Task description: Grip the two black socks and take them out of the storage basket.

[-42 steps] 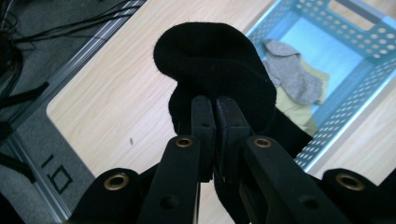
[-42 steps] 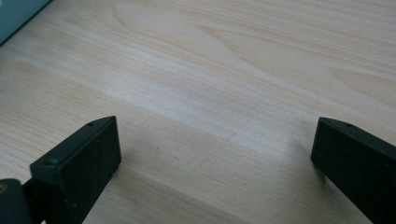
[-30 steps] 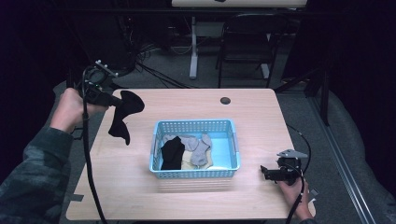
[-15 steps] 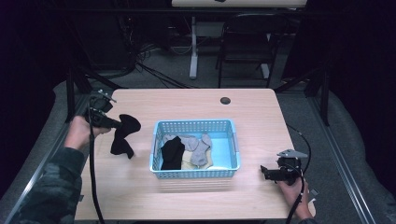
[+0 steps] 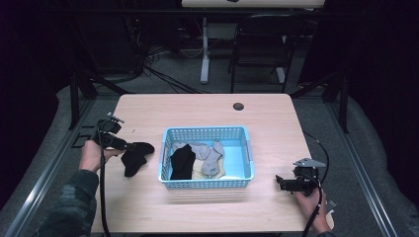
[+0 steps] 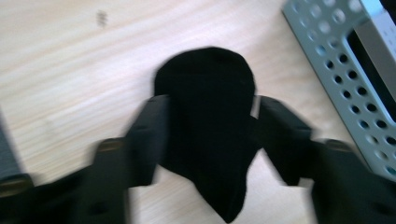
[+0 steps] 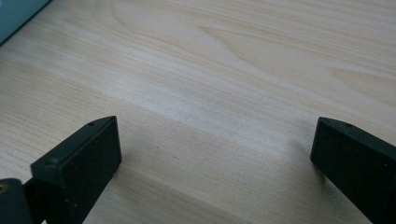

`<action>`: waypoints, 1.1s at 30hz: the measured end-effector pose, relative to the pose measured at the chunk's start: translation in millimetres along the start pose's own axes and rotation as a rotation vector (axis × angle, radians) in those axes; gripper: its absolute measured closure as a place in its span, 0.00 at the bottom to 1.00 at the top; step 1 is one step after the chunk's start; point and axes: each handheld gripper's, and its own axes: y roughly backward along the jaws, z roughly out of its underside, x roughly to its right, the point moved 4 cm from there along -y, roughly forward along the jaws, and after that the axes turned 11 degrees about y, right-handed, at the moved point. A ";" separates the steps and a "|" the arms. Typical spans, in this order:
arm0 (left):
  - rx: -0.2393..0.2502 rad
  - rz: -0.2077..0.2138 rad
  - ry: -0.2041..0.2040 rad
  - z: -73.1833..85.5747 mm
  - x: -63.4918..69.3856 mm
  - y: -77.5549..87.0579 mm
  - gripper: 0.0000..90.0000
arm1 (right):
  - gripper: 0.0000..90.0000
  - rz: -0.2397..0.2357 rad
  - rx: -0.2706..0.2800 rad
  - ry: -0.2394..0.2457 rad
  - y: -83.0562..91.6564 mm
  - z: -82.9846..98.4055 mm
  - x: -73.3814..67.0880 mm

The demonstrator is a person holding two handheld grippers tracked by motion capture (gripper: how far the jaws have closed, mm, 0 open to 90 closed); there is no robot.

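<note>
A black sock [image 5: 134, 157] lies on the wooden table [image 5: 197, 108] just left of the blue basket [image 5: 205, 131]. My left gripper [image 5: 129, 146] sits low over it. Its jaws have just been opening and now stand apart, with the sock [image 6: 205, 79] between them and a sliver of table showing beside one pad. In the left gripper view the gripper [image 6: 212, 105] is blurred. My right gripper [image 5: 278, 181] rests near the table's front right. Its fingers are wide open over bare wood in the right gripper view [image 7: 215, 140].
The basket holds another black sock [image 5: 183, 160], grey socks [image 5: 207, 153] and a cream piece [image 5: 197, 169]. Its perforated wall [image 6: 336, 79] is close to the left gripper. A dark round hole [image 5: 238, 106] sits at the table's far edge. A chair [image 5: 257, 44] stands beyond the table.
My left hand came down from above the table's left side, carrying the black sock. The sock now lies on the table and the jaws have spread. The right hand kept still.
</note>
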 end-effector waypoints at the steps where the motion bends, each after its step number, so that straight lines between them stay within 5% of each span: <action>1: 0.020 0.010 -0.004 0.0 1.6 4.6 0.32 | 0.01 0.000 0.000 0.000 0.0 0.0 0.0; 8: 0.062 0.041 -0.055 -3.9 23.8 24.5 0.09 | 0.01 0.001 0.000 0.000 -0.1 -0.1 0.1; 15: 0.091 0.051 -0.126 -14.6 56.9 38.6 0.01 | 0.01 -0.002 -0.001 -0.001 -0.2 -0.2 0.2; 33: 0.032 0.089 -0.280 -39.6 126.9 13.7 0.00 | 0.01 -0.002 -0.001 0.000 -0.3 -0.3 0.2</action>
